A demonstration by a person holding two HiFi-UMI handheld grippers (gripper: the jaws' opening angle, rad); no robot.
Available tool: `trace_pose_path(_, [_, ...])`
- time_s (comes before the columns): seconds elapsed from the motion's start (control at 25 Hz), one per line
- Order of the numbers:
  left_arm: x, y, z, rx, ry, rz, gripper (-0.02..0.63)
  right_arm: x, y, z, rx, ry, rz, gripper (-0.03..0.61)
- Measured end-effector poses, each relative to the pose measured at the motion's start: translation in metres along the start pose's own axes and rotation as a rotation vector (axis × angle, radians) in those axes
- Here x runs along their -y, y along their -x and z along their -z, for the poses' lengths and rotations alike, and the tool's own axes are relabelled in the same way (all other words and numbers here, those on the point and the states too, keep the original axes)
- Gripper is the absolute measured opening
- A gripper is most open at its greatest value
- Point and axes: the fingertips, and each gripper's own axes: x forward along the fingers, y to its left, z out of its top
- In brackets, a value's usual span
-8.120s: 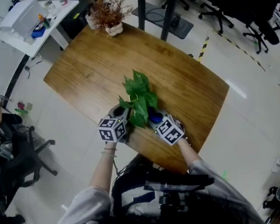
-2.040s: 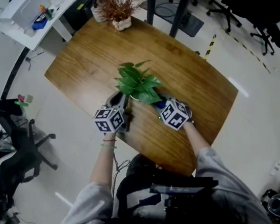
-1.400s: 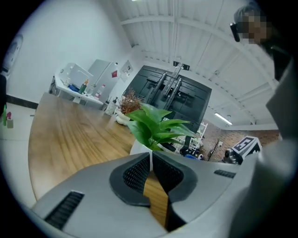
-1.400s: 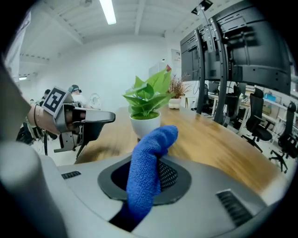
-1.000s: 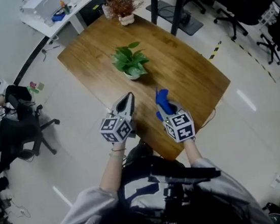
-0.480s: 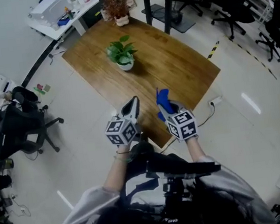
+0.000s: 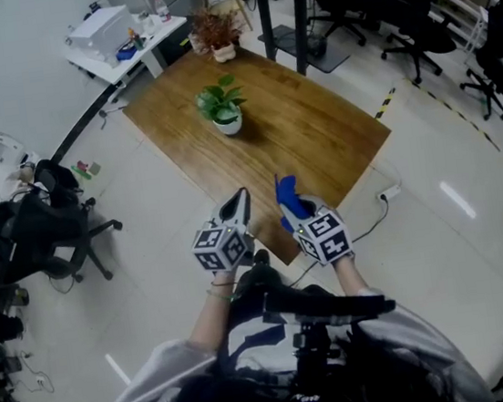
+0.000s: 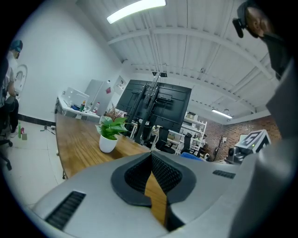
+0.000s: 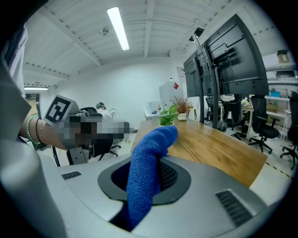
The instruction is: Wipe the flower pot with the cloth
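While I held both grippers out by the near corner of the long brown wooden bench [image 7: 317,141], the small white flower pot with the green leafy plant [image 7: 227,123] stood upright well apart from them, on the bench's far half. The right gripper [image 7: 289,207] had its fingers clamped on the blue terry cloth [image 9: 148,169], whose free end stuck up past the tips. The left gripper [image 7: 237,208] had its fingers pressed together on nothing. Cloth and pot were not touching, so I judged the step in hand a carry, not a wipe. The next move, as I read it, called for a long reach forward to lay the cloth on the pot's wall. A dried brown plant in a pale pot [image 7: 219,39] stood at the bench's far end. Around lay pale glossy floor, a black office chair [image 7: 44,234] and a white side table [image 7: 125,46].
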Motion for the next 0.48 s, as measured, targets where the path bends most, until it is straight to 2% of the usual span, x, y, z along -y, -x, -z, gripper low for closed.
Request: trace_pose_path(0.48, [0.009, 0.028, 0.019, -0.024, 0.016, -0.022, 0.008, -0.023, 0.018, 0.013, -0.004, 0.016, -0.02, 0.067])
